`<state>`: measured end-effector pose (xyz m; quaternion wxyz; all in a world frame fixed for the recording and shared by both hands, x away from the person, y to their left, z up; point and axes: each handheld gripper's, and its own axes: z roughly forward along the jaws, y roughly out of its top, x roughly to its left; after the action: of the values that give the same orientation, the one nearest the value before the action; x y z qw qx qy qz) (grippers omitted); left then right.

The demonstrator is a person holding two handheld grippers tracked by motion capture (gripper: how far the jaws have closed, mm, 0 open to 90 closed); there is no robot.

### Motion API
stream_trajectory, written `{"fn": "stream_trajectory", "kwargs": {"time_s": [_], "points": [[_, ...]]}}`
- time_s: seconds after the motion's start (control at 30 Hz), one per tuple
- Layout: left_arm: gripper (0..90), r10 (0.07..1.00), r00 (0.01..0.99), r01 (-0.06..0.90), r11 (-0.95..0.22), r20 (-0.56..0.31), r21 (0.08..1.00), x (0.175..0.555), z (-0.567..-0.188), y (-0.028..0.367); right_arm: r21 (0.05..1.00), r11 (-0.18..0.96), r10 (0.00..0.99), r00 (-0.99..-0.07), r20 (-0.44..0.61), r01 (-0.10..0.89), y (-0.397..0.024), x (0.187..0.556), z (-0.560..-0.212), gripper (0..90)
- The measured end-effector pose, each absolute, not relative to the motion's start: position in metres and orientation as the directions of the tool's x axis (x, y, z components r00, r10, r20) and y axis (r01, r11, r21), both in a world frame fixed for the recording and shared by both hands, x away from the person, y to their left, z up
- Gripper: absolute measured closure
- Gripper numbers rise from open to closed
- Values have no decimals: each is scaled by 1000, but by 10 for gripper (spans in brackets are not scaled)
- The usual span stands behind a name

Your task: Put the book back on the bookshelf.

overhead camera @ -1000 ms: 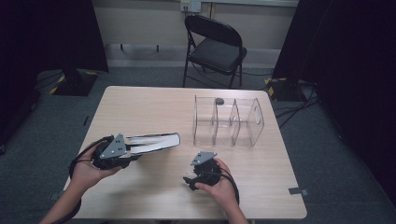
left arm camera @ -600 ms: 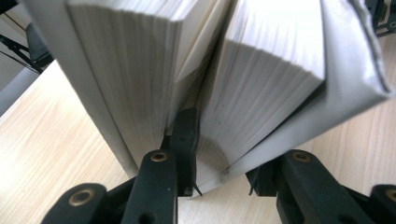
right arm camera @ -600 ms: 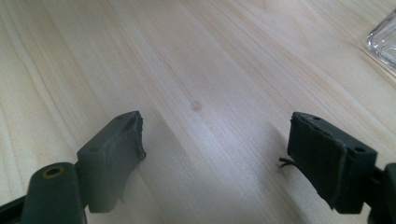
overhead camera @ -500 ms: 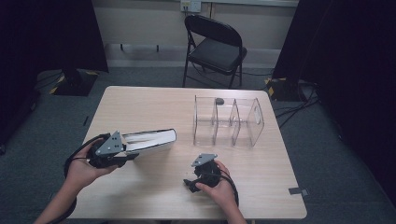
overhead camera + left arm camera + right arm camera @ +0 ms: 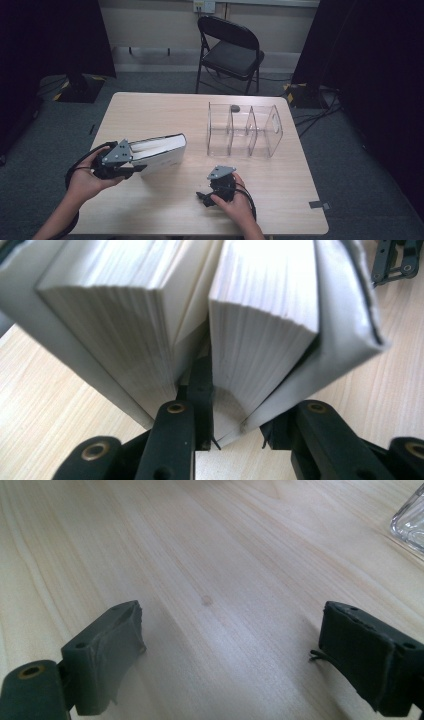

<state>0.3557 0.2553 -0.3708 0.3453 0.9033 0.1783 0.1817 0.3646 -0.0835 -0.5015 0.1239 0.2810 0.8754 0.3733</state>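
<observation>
The left tongs [image 5: 131, 161] are clenched on a white book [image 5: 161, 151], gripping part of its page block and one cover at the open edge, so that the pages split into two wads around one jaw in the left gripper view [image 5: 227, 405]. The book [image 5: 200, 315] lies flat on the tabletop [image 5: 165, 115] at its near left part, well apart from the clear divider rack [image 5: 245, 131] that stands farther right. The right tongs [image 5: 206, 196] have just been opening and now stand wide with nothing between them, pointed low over bare wood in the right gripper view [image 5: 230, 650], near the front edge and a little to the right of the book.

The work in hand looks like lifting the book to stand it in a slot of the rack. To do that well, the hold should probably take in the whole thickness, both covers, since a grip on half the pages may let the other half flop open and sag as it rises. The free tongs could come in at the spine or the far cover to steady it. The book then needs turning upright, spine down or toward the back, and lining up with a gap between dividers before it goes down, slowly, so the light rack does not slide.
</observation>
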Motion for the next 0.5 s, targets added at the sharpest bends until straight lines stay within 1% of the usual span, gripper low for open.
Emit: {"fn": "stream_trajectory", "kwargs": {"time_s": [0.5], "points": [[722, 425, 890, 201, -692, 166, 694, 351, -368, 260, 724, 561, 589, -808, -6, 403, -83, 364, -502, 96]]}}
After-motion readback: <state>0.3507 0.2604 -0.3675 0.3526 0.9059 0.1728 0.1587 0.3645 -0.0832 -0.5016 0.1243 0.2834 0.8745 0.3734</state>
